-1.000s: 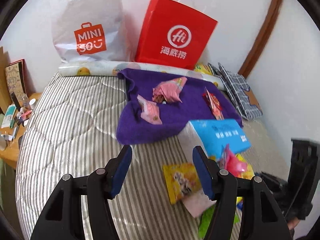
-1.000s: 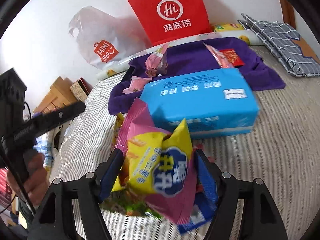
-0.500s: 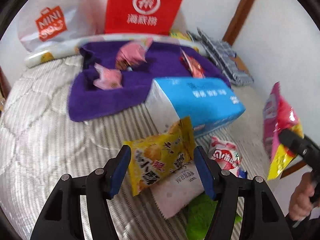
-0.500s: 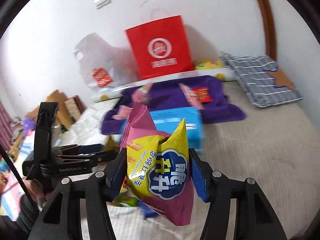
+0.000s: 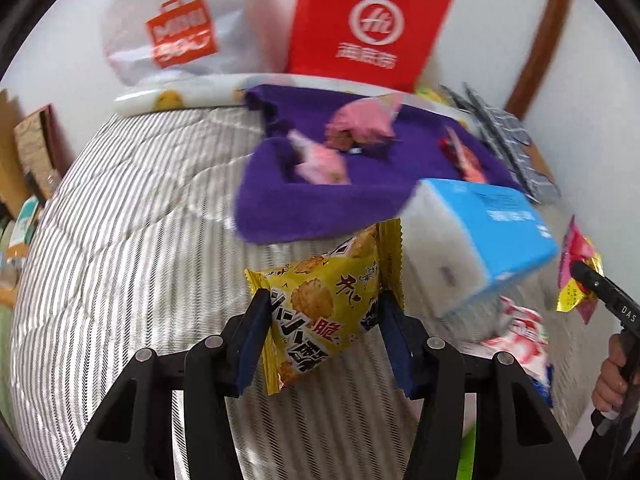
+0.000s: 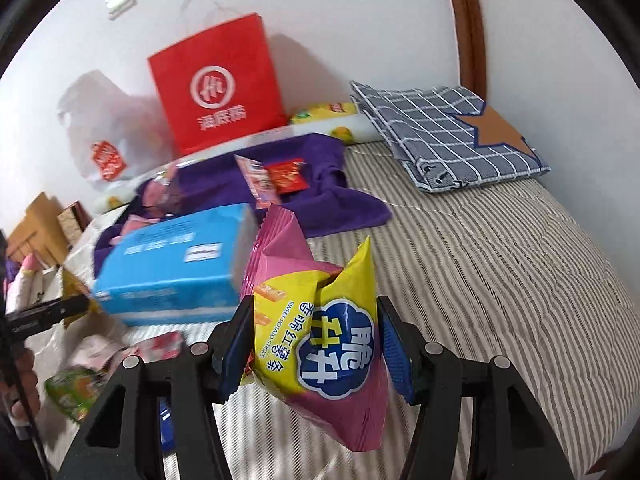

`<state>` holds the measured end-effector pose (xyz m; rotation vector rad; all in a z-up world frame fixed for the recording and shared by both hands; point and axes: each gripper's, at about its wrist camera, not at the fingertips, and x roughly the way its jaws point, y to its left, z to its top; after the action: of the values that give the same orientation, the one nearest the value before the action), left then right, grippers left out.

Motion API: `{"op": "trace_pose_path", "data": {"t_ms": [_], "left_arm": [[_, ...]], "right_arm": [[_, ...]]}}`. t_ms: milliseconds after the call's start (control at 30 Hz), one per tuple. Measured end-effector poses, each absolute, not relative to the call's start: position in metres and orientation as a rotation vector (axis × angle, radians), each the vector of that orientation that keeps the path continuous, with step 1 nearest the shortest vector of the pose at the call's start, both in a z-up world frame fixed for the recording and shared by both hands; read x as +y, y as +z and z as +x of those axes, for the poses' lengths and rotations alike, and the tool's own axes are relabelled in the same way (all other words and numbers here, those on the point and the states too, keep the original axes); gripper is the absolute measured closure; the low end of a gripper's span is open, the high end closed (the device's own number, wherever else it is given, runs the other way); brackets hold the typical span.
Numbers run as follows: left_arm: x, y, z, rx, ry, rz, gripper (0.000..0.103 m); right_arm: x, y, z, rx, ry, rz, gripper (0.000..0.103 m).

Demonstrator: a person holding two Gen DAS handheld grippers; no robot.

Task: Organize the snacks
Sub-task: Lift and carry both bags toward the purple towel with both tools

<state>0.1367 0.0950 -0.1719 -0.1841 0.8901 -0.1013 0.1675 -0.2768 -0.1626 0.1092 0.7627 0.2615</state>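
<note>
My left gripper (image 5: 324, 320) has a yellow cracker bag (image 5: 320, 300) between its blue pads, and its jaws are closing on the bag's two sides. The bag stands tilted just in front of a blue tissue pack (image 5: 488, 232) on the striped mattress (image 5: 120, 240). My right gripper (image 6: 316, 340) is shut on a pink and yellow sweet potato sticks bag (image 6: 328, 352), held above the mattress. That bag (image 5: 576, 268) also shows at the right edge of the left wrist view. A purple towel (image 5: 360, 200) behind holds pink snack packs (image 5: 360, 126) and a red pack (image 5: 464, 156).
A red paper bag (image 5: 368, 28) and a white plastic bag (image 5: 180, 28) lean on the back wall. A folded checked cloth (image 6: 444, 132) lies at the back right. A red-white pack (image 5: 520, 332) and a green pack (image 6: 76, 392) lie near the tissue pack. Striped mattress stretches out on the right.
My left gripper has come down around the yellow cracker bag and its jaws have narrowed onto it. My right gripper has carried its pink and yellow bag sideways, away from the pile.
</note>
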Motion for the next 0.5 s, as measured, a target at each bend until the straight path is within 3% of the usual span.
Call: {"op": "trace_pose_path", "data": {"t_ms": [200, 500], "left_arm": [[0.089, -0.174, 0.128, 0.843, -0.081, -0.129, 0.048], [0.105, -0.177, 0.132, 0.84, -0.12, -0.269, 0.047]], "right_arm": [[-0.278, -0.179, 0.187, 0.785, 0.243, 0.116, 0.046], [-0.276, -0.188, 0.204, 0.847, 0.297, 0.175, 0.046]]}}
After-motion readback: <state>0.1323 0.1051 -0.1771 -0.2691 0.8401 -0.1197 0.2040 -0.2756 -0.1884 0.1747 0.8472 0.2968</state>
